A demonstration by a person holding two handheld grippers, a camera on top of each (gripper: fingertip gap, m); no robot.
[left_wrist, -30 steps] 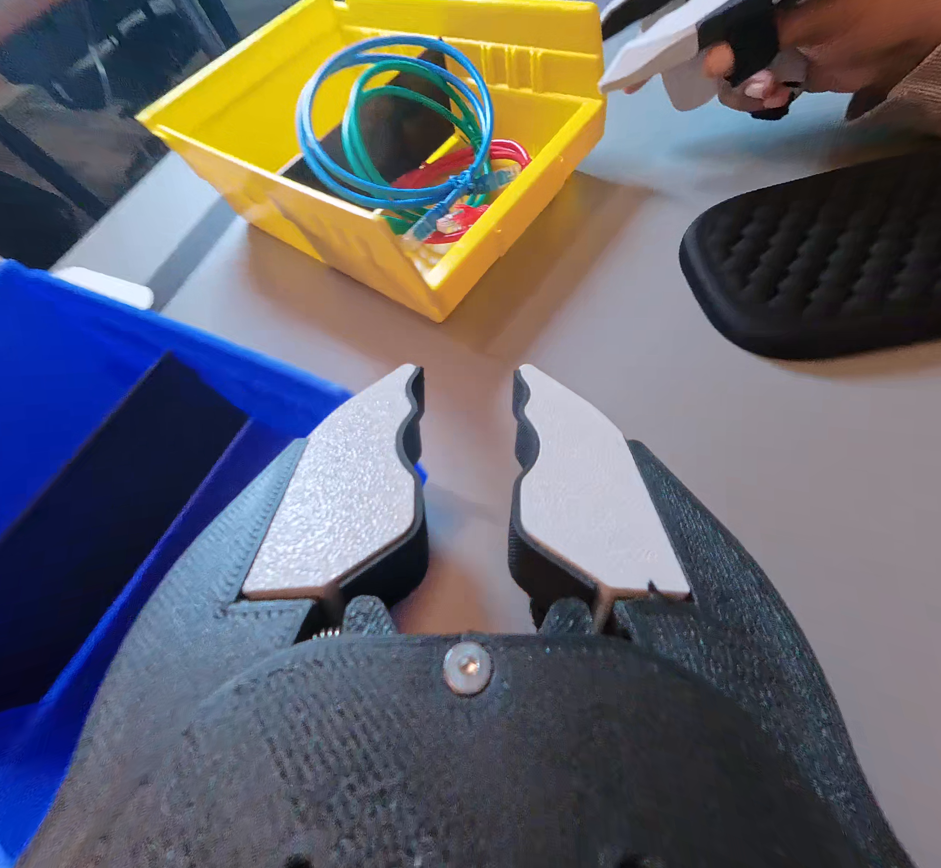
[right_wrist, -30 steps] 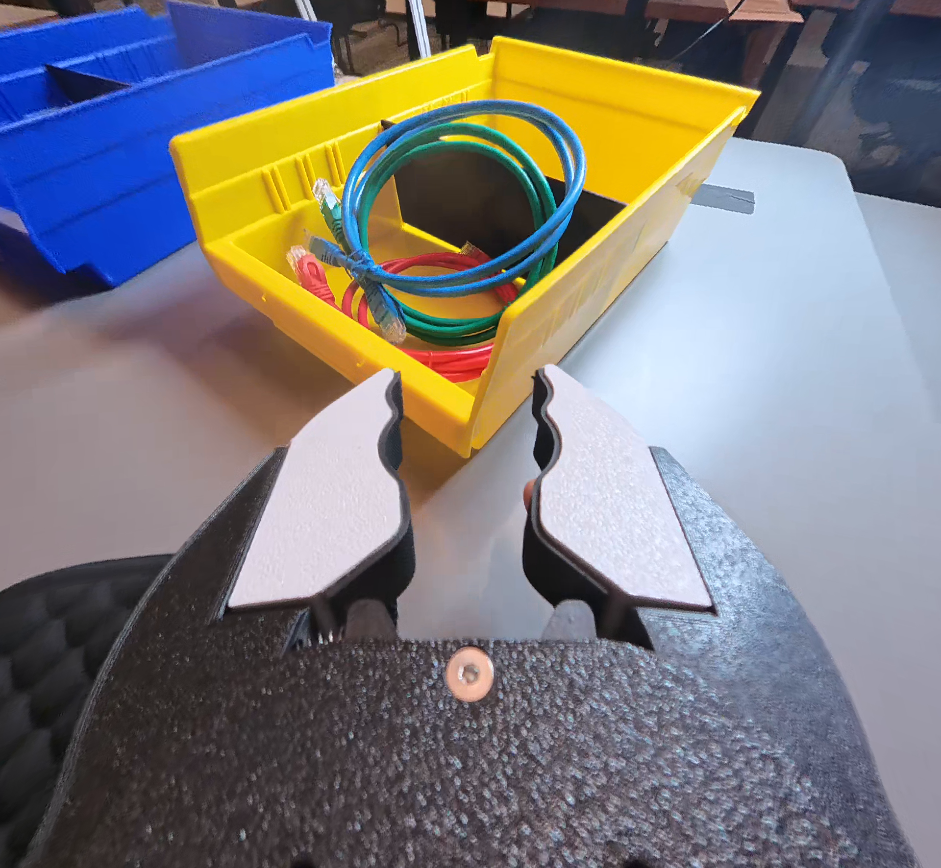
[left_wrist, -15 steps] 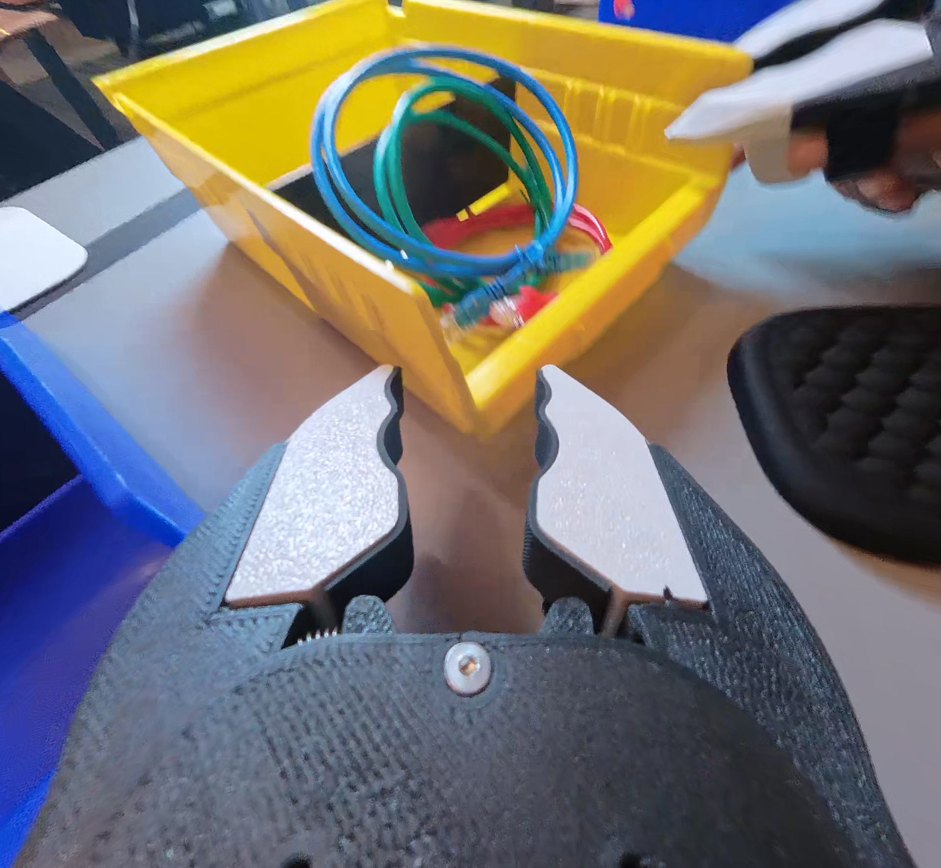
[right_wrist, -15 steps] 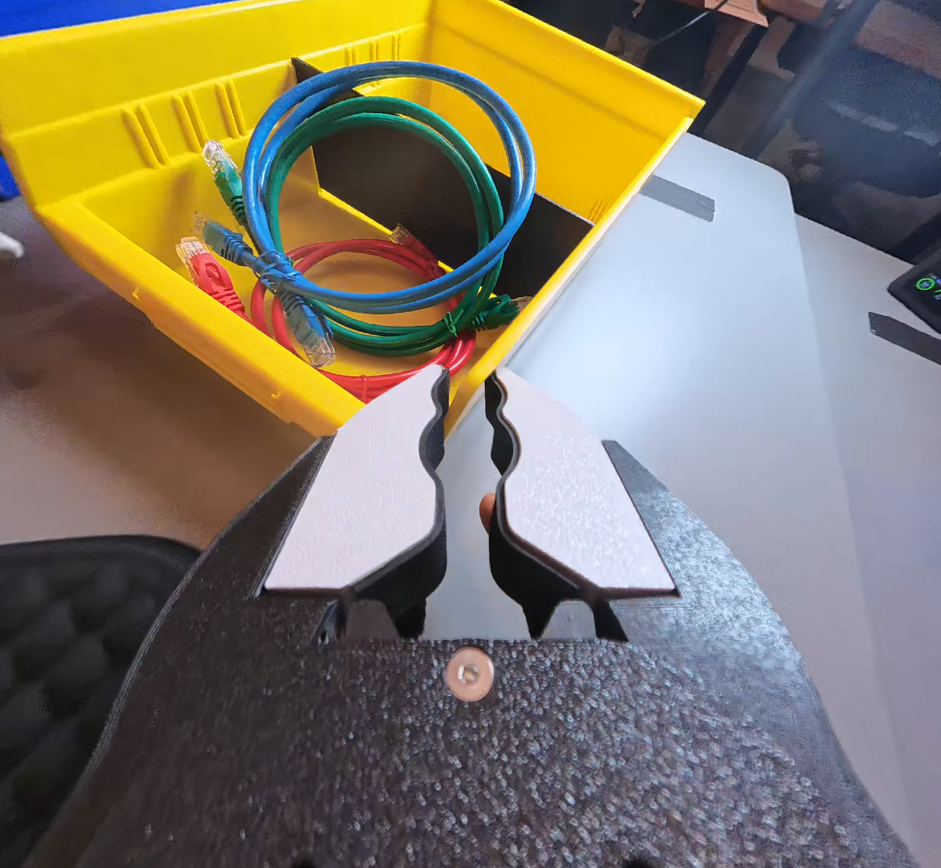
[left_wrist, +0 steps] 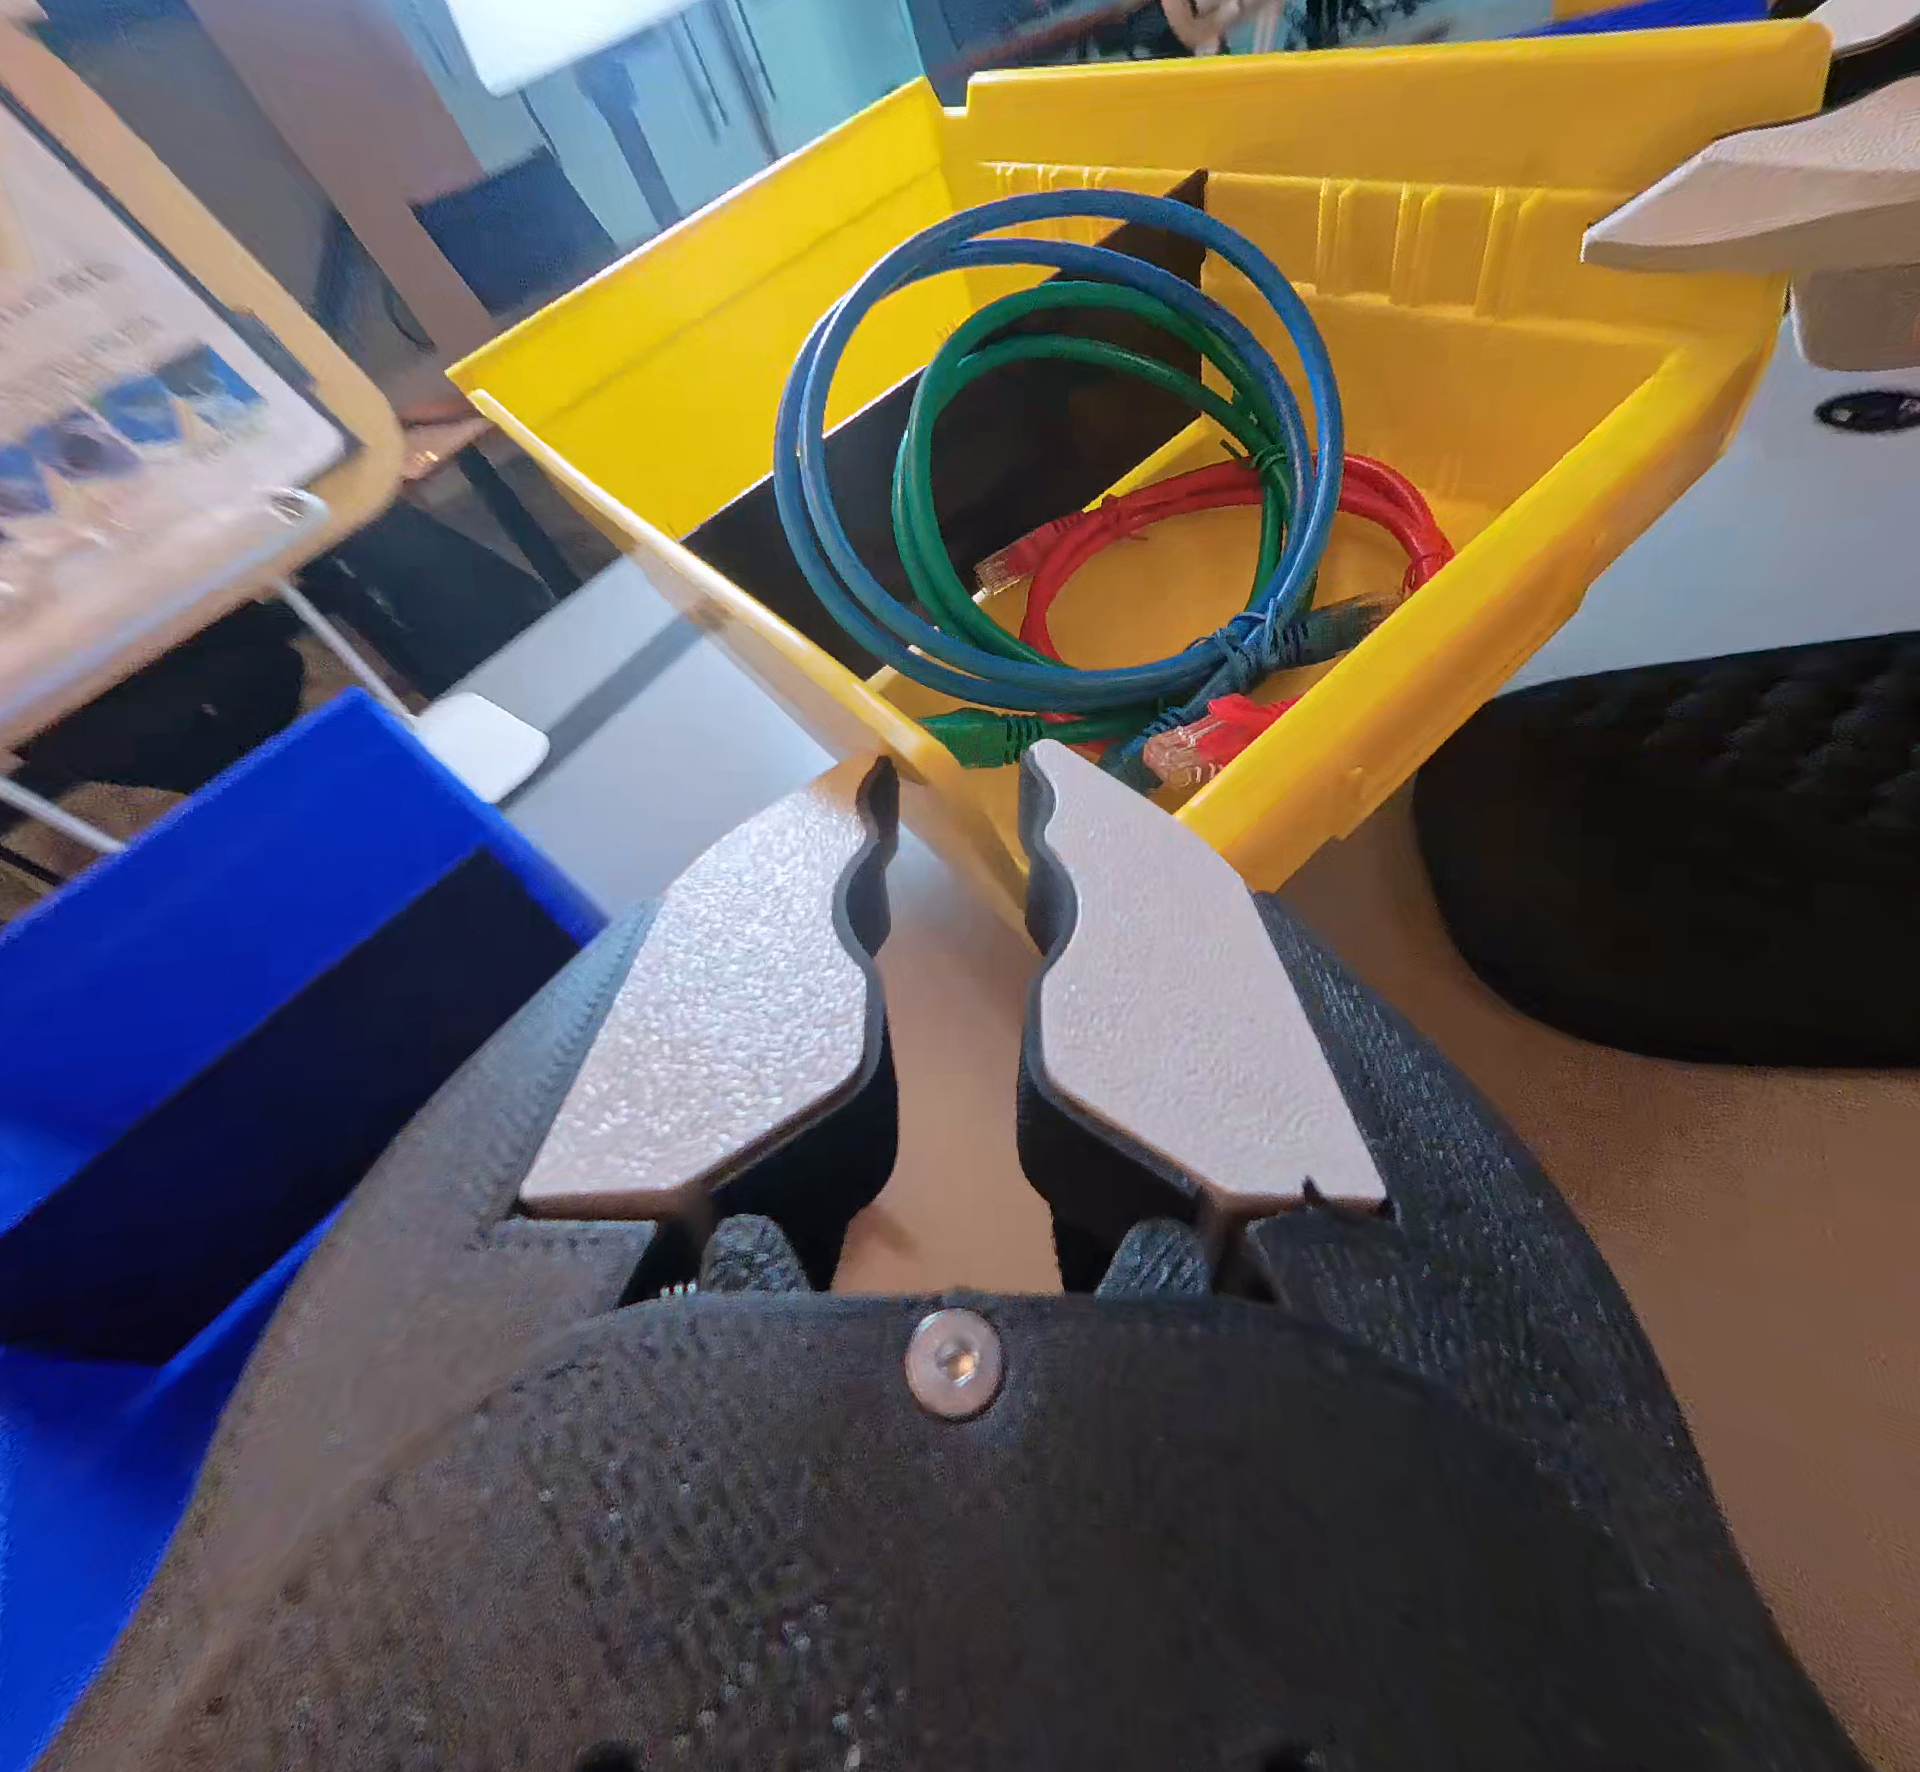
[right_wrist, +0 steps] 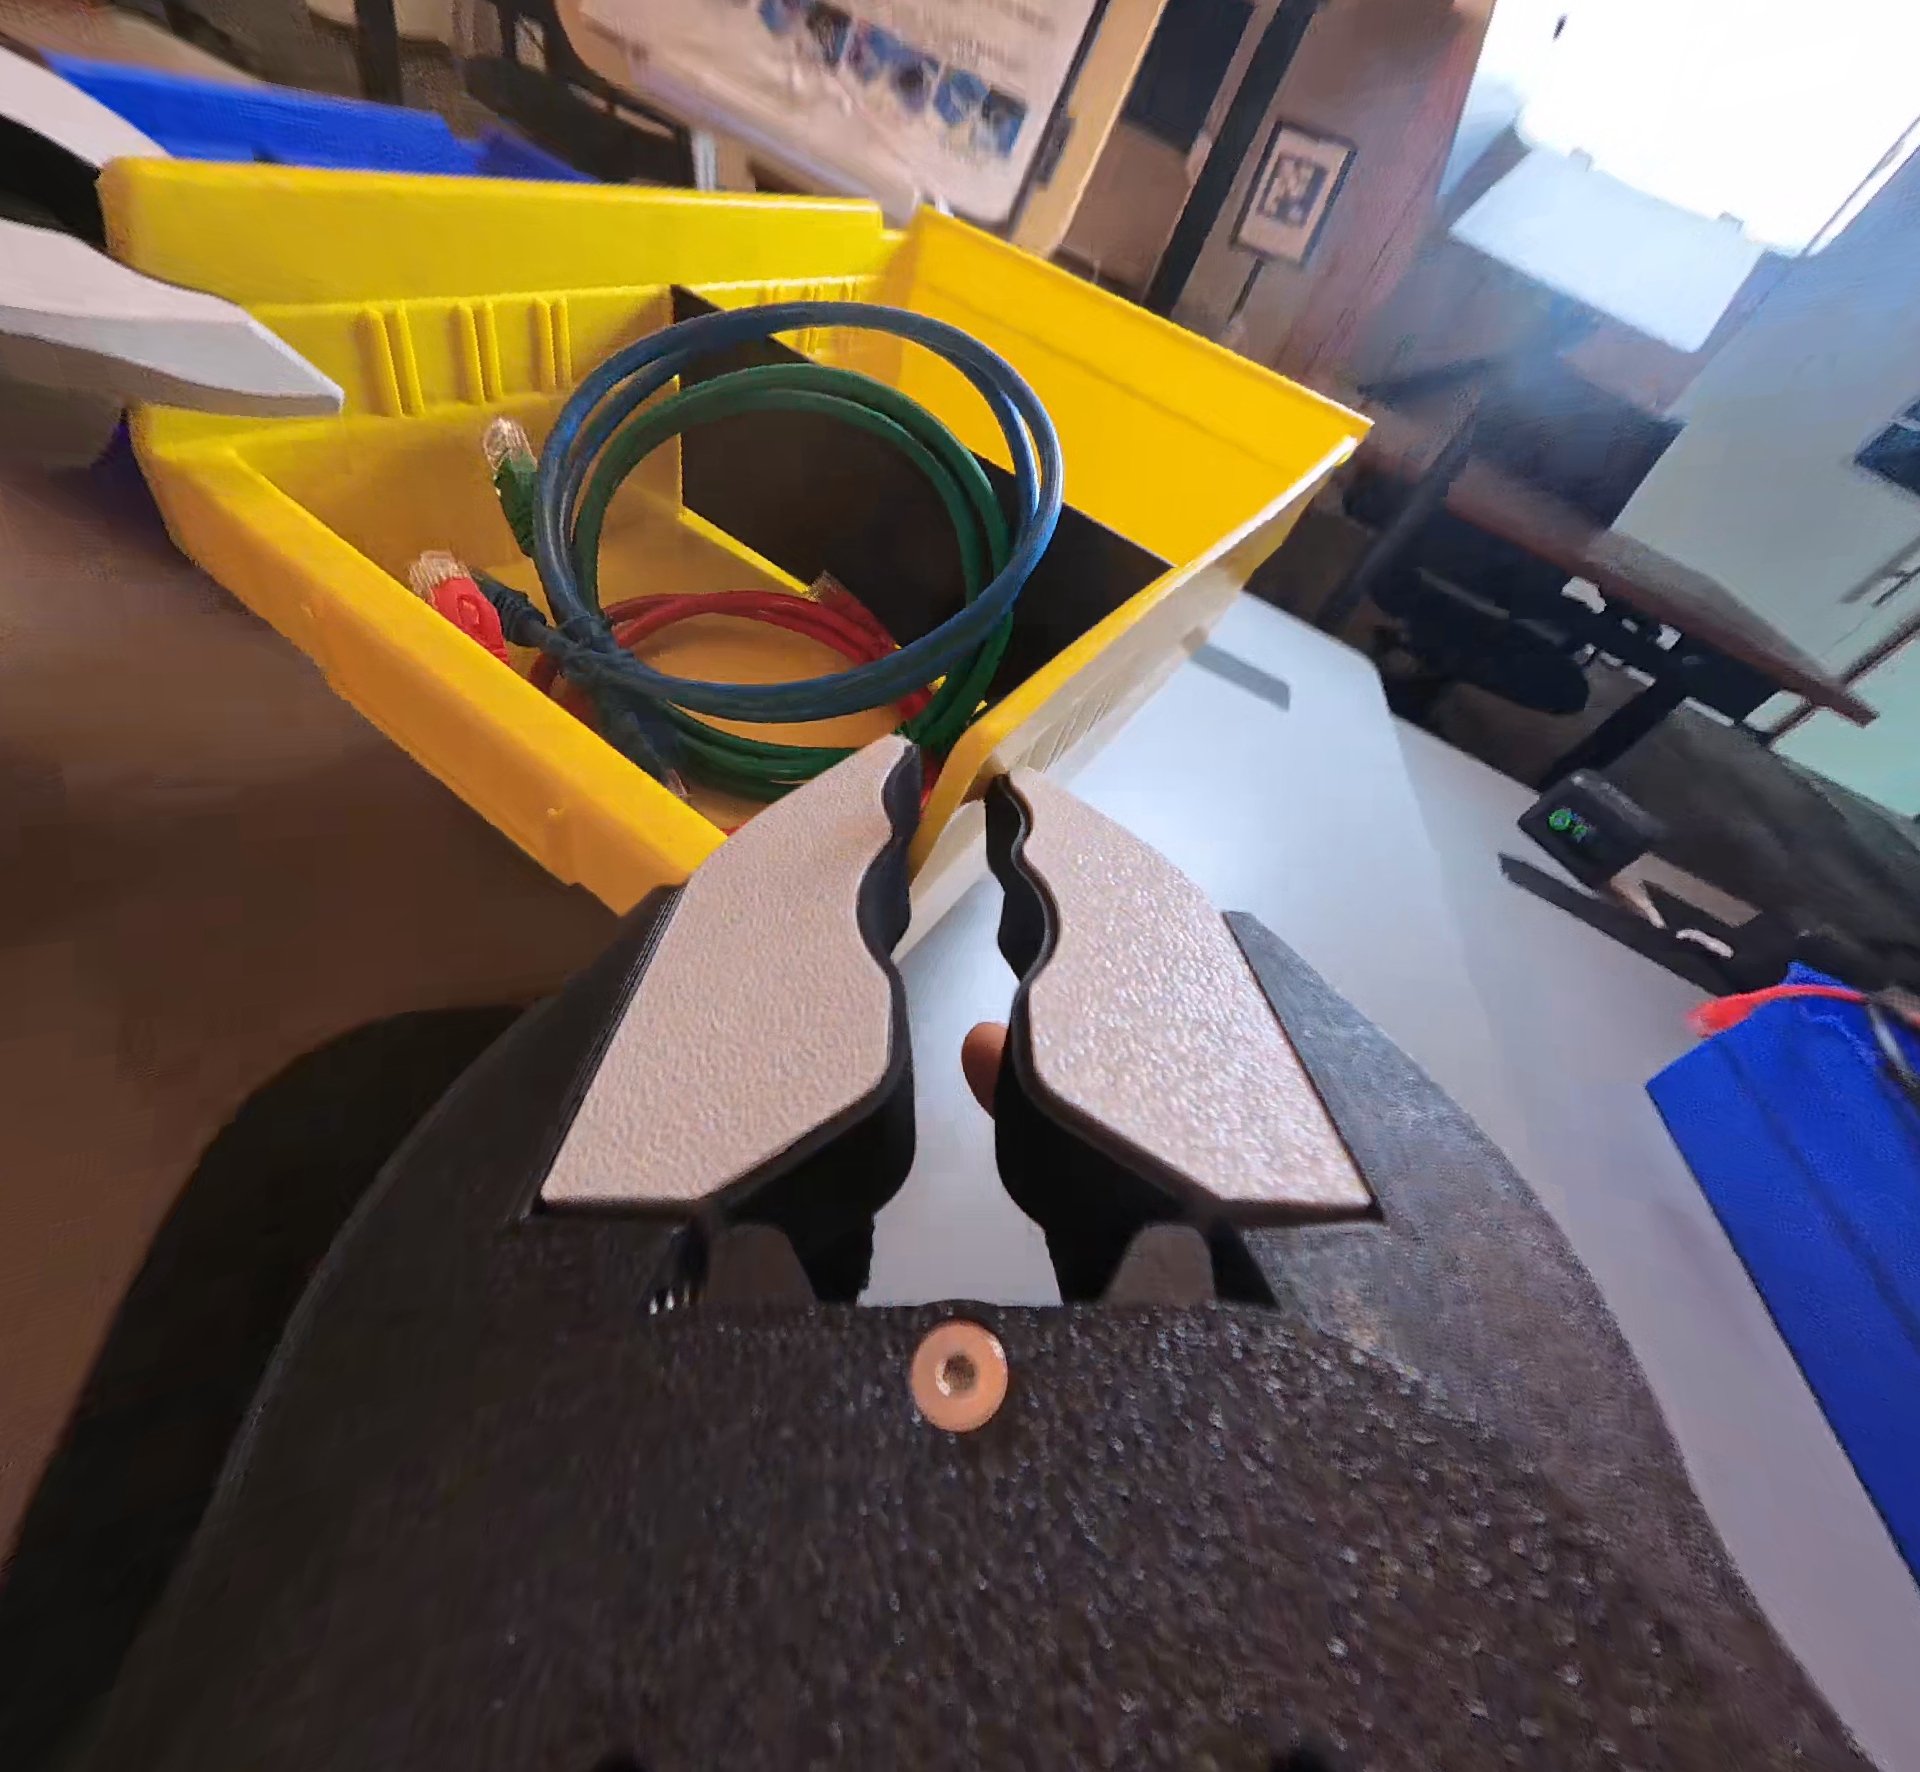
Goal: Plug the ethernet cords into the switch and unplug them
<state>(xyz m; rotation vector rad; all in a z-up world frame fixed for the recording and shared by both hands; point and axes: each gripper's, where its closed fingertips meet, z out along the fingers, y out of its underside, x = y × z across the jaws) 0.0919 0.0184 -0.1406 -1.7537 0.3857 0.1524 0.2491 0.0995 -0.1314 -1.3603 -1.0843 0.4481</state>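
A yellow bin (left_wrist: 1351, 91) stands on the grey table and holds coiled blue (left_wrist: 790, 475), green (left_wrist: 909, 496) and red (left_wrist: 1392, 507) ethernet cords. No switch is in view. My left gripper (left_wrist: 958, 764) has its jaws closed on the bin's near left corner wall. My right gripper (right_wrist: 951, 766) has its jaws closed on the near end of the bin's (right_wrist: 520, 205) right wall. The cords also show in the right wrist view: blue (right_wrist: 831, 320), green (right_wrist: 790, 382), red (right_wrist: 748, 605). Each gripper shows at the edge of the other's view: right gripper (left_wrist: 1766, 205), left gripper (right_wrist: 156, 340).
A black padded mat (left_wrist: 1662, 839) lies on the table in front of the bin, between the two grippers. A blue bin (left_wrist: 208, 891) stands close on the left and another blue bin (right_wrist: 1818, 1151) on the right. A small black device (right_wrist: 1579, 823) sits far right. There is about 20 cm between the tips of the two grippers.
Both grippers moved forward to the yellow bin, and their jaws narrowed onto its front corners. Both views are now tilted and blurred at the edges.
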